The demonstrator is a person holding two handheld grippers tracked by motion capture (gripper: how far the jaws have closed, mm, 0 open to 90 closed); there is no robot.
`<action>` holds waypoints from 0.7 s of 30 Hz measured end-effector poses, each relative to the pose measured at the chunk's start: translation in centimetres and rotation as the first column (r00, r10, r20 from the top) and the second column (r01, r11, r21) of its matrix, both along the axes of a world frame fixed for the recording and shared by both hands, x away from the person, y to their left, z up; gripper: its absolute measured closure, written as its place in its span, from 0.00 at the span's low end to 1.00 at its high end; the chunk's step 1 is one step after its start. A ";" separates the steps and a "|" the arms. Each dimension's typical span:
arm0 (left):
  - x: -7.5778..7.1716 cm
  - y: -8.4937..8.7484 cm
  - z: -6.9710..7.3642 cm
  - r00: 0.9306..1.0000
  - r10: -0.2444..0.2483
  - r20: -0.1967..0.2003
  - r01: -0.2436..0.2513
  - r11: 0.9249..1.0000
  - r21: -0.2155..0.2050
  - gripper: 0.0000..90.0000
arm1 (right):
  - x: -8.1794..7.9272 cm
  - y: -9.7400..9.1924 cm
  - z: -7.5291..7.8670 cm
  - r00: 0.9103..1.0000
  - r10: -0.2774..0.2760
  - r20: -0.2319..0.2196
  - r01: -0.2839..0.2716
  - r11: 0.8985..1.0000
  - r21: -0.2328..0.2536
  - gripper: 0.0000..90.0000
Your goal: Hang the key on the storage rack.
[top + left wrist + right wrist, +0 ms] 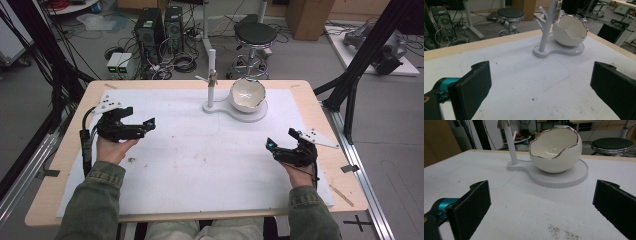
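Note:
A white egg-shell bowl (247, 94) with a silver jagged rim sits on the round end of a white stand base (255, 116) at the back middle of the mat. A white post (211, 82) with side pegs rises from the base's small end, and a small brownish item (214, 77) hangs near its top. My left gripper (141, 116) is at the mat's left side, open and empty. My right gripper (281, 138) is at the right side, also open and empty. In the left gripper view the bowl (570, 31) and post (547, 27) lie ahead between the jaws. The right gripper view faces the bowl (555, 150) closely.
The white mat (200, 165) covers the wooden table (50, 200). Dark crumbs (131, 160) lie near the left hand, and more crumbs (560, 231) show in front of the right gripper. A stool (255, 35), computer towers (150, 30) and cables stand on the floor beyond.

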State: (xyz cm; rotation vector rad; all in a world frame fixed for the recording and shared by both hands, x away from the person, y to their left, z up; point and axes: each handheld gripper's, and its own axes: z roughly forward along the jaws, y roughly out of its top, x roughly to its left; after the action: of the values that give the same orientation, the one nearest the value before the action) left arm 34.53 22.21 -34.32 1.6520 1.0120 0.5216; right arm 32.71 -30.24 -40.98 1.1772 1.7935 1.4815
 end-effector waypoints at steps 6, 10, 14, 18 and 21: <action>-1.0 0.1 -1.0 1.000 0.011 0.018 -0.011 1.000 0.009 0.04 | 0.0 0.0 0.0 1.000 0.001 -0.002 -0.001 1.000 -0.011 0.01; -1.6 0.4 -1.7 1.000 0.016 0.018 -0.017 1.000 0.018 0.04 | 0.0 0.0 0.0 1.000 0.000 -0.002 0.000 1.000 -0.015 0.01; -2.4 1.1 -2.6 0.998 0.032 0.048 -0.032 0.999 -0.003 0.04 | 0.0 0.0 0.0 1.000 -0.001 -0.002 0.001 1.000 -0.015 0.01; -3.2 2.1 -3.8 0.998 0.049 0.045 -0.047 0.998 -0.029 0.04 | 0.0 0.1 -0.1 1.000 0.001 -0.002 -0.001 1.000 -0.015 0.01; -3.5 2.6 -4.3 0.997 0.069 0.042 -0.068 0.997 -0.024 0.04 | -0.1 0.1 0.0 1.000 0.000 -0.007 0.000 1.000 -0.017 0.01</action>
State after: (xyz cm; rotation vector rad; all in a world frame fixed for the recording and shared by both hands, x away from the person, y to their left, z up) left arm 30.98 24.81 -38.62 1.5841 1.0425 0.5862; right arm 32.65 -30.11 -41.03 1.1756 1.8074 1.4618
